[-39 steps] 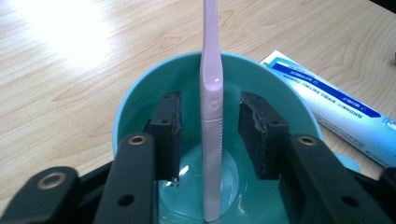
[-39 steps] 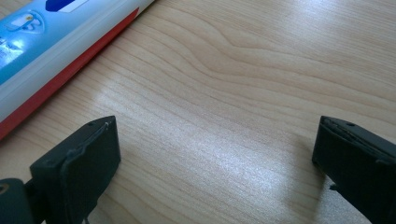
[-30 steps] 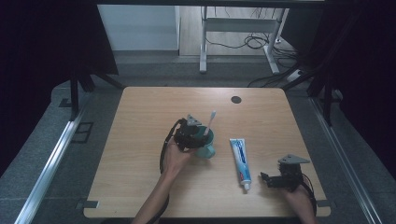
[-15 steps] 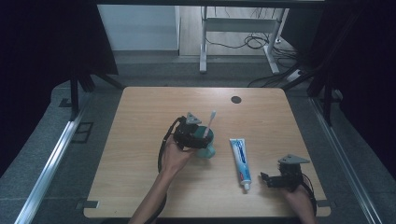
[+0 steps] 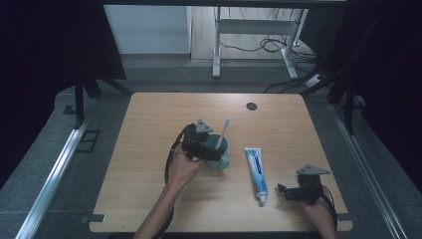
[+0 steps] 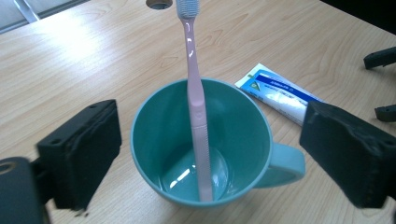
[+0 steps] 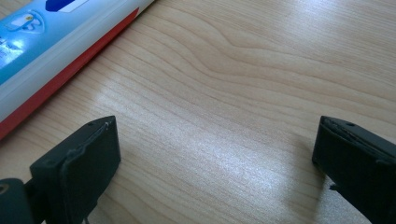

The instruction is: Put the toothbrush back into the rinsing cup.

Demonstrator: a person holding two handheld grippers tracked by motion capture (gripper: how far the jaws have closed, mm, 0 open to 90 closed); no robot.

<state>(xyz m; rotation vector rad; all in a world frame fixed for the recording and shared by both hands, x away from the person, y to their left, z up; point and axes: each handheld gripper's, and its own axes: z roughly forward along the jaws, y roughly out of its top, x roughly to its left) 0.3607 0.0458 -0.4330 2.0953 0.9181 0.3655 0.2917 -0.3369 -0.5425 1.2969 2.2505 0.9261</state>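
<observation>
Pink toothbrush standing in the teal mug

Left gripper [image 6: 205,154], jaws just opened and released, straddles the teal ceramic mug [image 6: 163,140] holding a pink plastic toothbrush [image 6: 196,98]; white toothpaste tube [image 6: 280,93] lies at two o'clock.

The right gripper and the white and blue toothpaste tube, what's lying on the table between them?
Nothing: in the right gripper view only bare wooden table lies between the open right gripper and the white and blue toothpaste tube. The high view shows the same bare gap.

1 mug [image 5: 221,152], 1 toothbrush [image 5: 222,133] in it, 1 toothpaste tube [image 5: 256,168], 2 grippers, all on 1 worktop [image 5: 149,149].
</observation>
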